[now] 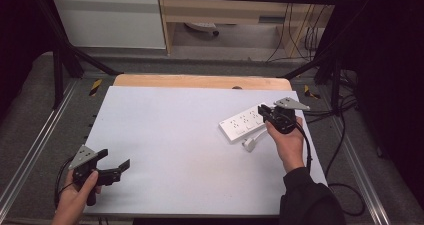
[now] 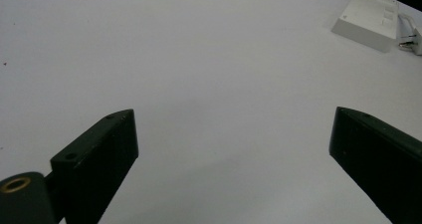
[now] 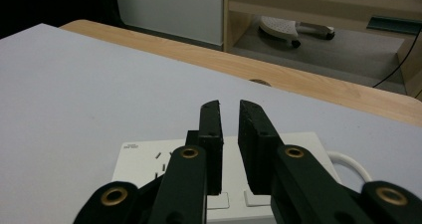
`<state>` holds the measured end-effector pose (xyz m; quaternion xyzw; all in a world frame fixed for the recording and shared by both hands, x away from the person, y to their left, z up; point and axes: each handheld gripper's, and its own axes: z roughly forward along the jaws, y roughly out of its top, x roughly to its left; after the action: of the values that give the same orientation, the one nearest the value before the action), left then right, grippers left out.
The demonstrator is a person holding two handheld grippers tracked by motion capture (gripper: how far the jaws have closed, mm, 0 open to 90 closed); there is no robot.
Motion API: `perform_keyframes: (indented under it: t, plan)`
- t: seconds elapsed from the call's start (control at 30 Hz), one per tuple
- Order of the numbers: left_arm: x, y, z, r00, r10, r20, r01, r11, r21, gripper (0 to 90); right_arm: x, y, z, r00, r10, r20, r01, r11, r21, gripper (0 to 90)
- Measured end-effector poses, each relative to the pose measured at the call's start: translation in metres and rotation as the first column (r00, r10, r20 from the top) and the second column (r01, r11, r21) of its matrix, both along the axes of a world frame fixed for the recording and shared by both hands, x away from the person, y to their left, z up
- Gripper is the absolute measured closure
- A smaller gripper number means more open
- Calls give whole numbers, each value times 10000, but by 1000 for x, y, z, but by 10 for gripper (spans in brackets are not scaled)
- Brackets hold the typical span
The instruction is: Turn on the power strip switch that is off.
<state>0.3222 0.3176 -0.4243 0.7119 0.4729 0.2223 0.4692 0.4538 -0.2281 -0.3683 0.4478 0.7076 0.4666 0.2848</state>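
Behind your white surface (image 1: 175, 150) stand a wooden shelf and cables. On its right side lies the power strip (image 1: 243, 123), long axis running diagonally, with its white plug (image 1: 250, 144) just beside it. Your right gripper (image 1: 266, 113) hovers over the strip, jaws narrow, holding nothing. Your left gripper (image 1: 116, 163) is wide, empty.

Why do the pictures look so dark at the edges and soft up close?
High view: light falls on the white table, while the surroundings sink into black. Left gripper view: the near black gripper looks soft, and the power strip is a bit washed out. Right gripper view: the gripper is sharper and the background is slightly hazy.
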Motion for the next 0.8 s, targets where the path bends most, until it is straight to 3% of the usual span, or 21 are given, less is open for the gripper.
perform_keyframes:
  t: [0.8]
  plan:
    - [0, 1, 0, 10000, 0, 5, 0, 10000, 28, 52, 5, 17, -18, 9991, 378, -214, -384, 9988, -289, 884]
